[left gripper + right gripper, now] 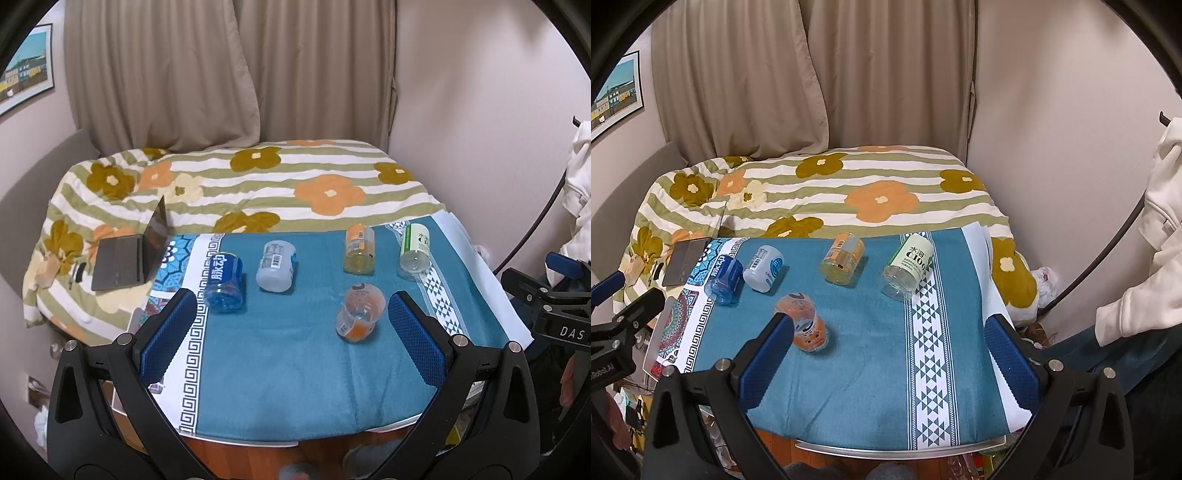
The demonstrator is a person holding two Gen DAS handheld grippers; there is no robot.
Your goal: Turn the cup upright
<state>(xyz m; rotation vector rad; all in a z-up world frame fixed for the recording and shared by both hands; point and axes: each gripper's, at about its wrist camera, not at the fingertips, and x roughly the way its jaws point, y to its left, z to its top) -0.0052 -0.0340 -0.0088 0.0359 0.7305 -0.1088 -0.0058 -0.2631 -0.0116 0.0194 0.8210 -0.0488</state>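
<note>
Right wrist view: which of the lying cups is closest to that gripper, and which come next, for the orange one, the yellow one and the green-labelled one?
1. Orange cup: nearest, lying just beyond the right gripper's left finger.
2. Yellow cup: farther back, near the cloth's middle.
3. Green-labelled cup: about as far as the yellow one, on the right by the patterned stripe; too close to call between these two.

Matt teal cloth [295, 369] under glossy clear-plastic cups [357, 314]; the fingers' blue pads [419, 339] look rough-textured.
</note>
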